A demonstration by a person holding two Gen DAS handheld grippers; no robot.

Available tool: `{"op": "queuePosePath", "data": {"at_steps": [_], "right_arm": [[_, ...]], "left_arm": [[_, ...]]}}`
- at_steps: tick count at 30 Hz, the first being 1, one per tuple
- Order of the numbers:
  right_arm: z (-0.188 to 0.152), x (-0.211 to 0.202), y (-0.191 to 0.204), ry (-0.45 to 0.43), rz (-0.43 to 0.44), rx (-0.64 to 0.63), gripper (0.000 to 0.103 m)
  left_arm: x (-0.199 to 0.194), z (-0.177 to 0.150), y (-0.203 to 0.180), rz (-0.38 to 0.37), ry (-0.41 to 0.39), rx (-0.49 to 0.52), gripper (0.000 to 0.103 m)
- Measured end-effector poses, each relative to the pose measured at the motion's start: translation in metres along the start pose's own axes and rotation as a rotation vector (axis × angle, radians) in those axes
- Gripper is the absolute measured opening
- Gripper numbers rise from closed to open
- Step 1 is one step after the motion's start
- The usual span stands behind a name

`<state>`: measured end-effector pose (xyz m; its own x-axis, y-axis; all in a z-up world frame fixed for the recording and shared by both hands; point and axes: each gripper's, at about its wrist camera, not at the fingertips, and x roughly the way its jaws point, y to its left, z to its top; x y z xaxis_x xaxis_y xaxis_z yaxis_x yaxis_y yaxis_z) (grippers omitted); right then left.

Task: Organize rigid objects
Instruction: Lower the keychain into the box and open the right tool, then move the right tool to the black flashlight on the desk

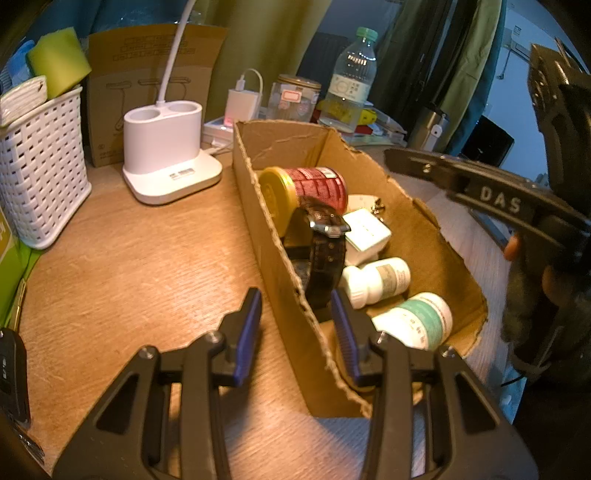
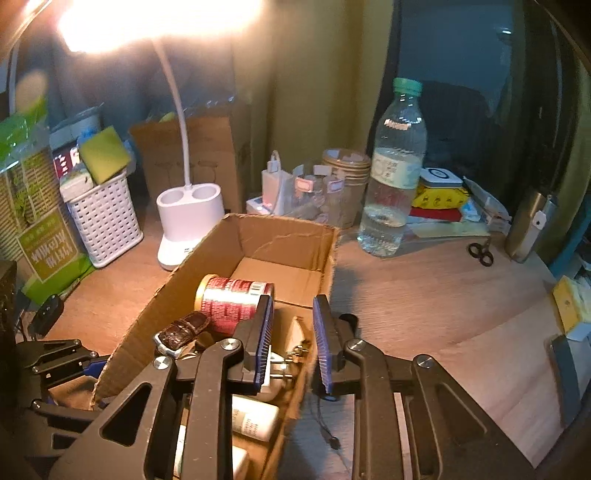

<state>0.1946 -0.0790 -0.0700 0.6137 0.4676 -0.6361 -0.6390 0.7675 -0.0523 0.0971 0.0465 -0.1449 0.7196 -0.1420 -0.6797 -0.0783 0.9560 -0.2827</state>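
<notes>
Place: a home room, lived-in
Signs: wooden table [image 2: 424, 295] with desk lamp [image 2: 190, 218], water bottle [image 2: 395, 166], hanging clothes [image 1: 461, 55]

Warm, yellowish light falls from a lamp [image 2: 162, 22] whose head burns out to white glare in the upper left of the right wrist view, washing out detail around it. The counter [image 1: 147, 258] glows orange under it, while the right side and corners of both views sink into dim blue-green shade. The box [image 2: 280, 236] throws a soft shadow to its right. Fisheye bending curves straight edges near the rims, and dark vignetting fills the corners. Close claw arms at the bottom look soft; mild blur and grain lie throughout.
</notes>
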Motion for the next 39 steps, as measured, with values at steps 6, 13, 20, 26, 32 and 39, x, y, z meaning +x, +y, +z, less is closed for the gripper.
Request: {"op": "queuePosePath", "data": {"at_steps": [6,13,20,26,32,39], "right_arm": [[-0.005,-0.006,-0.013,-0.006,-0.02,0.022,0.024],[-0.011,-0.007,-0.024,-0.001,-0.039,0.042,0.027],[-0.016,-0.002,-0.032,0.012,-0.044,0.057,0.042],[-0.024,0.006,-0.04,0.028,-0.024,0.087,0.049],[-0.029,0.006,-0.052,0.026,0.0,0.119,0.051],[-0.04,0.011,-0.069,0.042,0.009,0.17,0.052]], "left_arm": [[0.0,0.0,0.0,0.0,0.0,0.0,0.041],[0.0,0.0,0.0,0.0,0.0,0.0,0.041],[0.0,0.0,0.0,-0.001,0.0,-0.001,0.041],[-0.001,0.0,0.001,-0.001,0.001,0.0,0.041],[-0.001,0.0,0.001,-0.003,0.001,-0.003,0.041],[-0.001,-0.001,0.0,-0.003,0.001,-0.003,0.041]]}}
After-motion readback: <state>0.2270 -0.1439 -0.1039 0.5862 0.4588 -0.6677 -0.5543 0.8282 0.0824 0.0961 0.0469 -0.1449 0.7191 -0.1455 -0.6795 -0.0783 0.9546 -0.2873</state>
